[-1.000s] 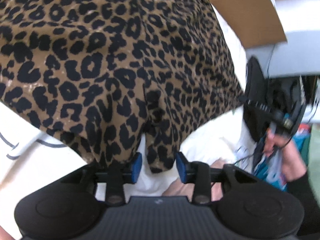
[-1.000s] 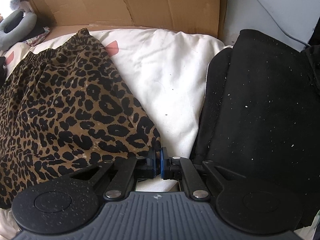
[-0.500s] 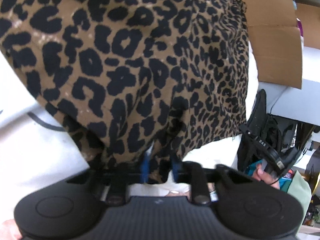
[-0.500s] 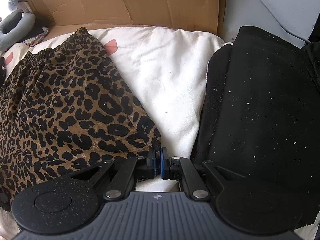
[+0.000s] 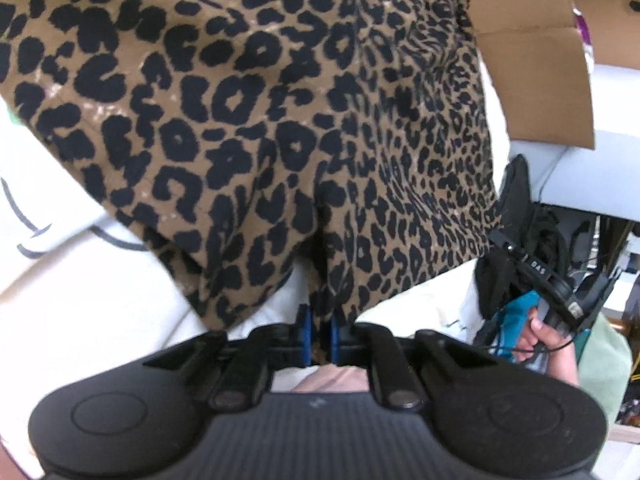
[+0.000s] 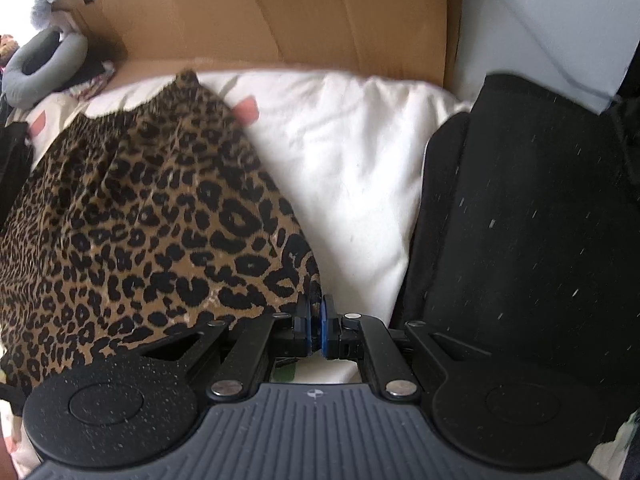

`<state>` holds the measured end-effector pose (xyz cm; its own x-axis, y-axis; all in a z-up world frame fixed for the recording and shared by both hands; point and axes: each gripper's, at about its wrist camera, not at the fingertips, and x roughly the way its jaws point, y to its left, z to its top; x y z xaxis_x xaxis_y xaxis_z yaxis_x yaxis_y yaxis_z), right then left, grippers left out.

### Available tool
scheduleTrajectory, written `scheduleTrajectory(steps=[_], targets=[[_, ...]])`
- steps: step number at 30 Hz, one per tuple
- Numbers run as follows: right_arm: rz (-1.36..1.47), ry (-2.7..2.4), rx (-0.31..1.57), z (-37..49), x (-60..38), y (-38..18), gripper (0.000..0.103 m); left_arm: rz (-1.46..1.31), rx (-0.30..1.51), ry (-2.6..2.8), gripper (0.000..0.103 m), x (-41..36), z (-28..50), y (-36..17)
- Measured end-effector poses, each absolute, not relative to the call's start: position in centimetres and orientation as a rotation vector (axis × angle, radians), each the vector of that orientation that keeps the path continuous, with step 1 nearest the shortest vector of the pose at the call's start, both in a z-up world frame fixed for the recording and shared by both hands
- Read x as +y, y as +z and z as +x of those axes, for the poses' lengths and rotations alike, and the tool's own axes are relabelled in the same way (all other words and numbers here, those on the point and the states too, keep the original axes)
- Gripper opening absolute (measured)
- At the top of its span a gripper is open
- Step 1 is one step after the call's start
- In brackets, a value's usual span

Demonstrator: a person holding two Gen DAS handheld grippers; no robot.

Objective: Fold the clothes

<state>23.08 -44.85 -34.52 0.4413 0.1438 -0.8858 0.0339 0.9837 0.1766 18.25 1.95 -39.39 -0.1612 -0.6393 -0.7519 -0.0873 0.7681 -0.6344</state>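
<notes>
Leopard-print garment [image 5: 280, 120], brown with black spots, spread on a white bedcover [image 6: 352, 184]. In the left wrist view it fills the frame from 9 through 12 to 2 o'clock, with its lower hem hanging to centre. Left gripper [image 5: 318, 340] at 6 o'clock: blue pads nearly together and closing, a fold of the hem caught between them and pressed. White cover with a thin dark line drawing shows at 8 o'clock. Cardboard [image 5: 532, 64] flap at 1–2 o'clock. At 4 o'clock a hand [image 5: 548, 344] grips the teal handle of the other tool, with black cable and a strap beside it; cluttered shelves behind, too blurred to name.

Right wrist view: same garment [image 6: 152, 240] lies from 8 to 11 o'clock, its near corner reaching centre. Right gripper [image 6: 317, 324] at 6 o'clock, pads pinched together on that corner edge of the leopard fabric. Black cloth [image 6: 532, 220], lint-speckled, lies at 2–4 o'clock, just beside the gripper, not touching the leopard piece; white cover between them. Cardboard wall [image 6: 280, 12] across 11–1 o'clock. Grey ring-shaped cushion [image 6: 44, 60] at 10 o'clock, far edge. Pale wall at 1–2 o'clock. Small pink patches on the cover beside the garment's top edge.
</notes>
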Motion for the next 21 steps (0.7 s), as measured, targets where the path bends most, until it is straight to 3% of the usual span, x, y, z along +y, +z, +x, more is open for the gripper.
scheduleTrajectory(steps=[4,6,11,16,17,20,21], targets=[[0.197,0.082,1.137,23.6,-45.0,-35.4,0.019,-0.523,1.692,-0.509,0.009,1.9,18.4,-39.8],[0.196,0.083,1.105,23.8,-45.1,-35.2,0.035,-0.511,1.692,-0.511,0.009,1.8,18.4,-39.8],[0.199,0.096,1.070,25.8,-45.1,-35.8,0.042,-0.509,1.697,-0.517,0.009,1.6,18.6,-40.0],[0.197,0.127,1.093,27.4,-44.7,-37.4,0.042,-0.518,1.699,-0.526,0.009,1.6,18.4,-40.1],[0.191,0.139,1.095,27.6,-44.5,-37.6,0.041,-0.519,1.700,-0.527,0.009,1.7,18.4,-40.0],[0.140,0.204,1.113,27.7,-43.5,-37.4,0.000,-0.532,1.703,-0.545,0.009,1.5,18.4,-40.0],[0.116,0.211,1.112,27.6,-43.2,-37.1,0.000,-0.540,1.705,-0.558,0.009,1.4,18.4,-39.9]])
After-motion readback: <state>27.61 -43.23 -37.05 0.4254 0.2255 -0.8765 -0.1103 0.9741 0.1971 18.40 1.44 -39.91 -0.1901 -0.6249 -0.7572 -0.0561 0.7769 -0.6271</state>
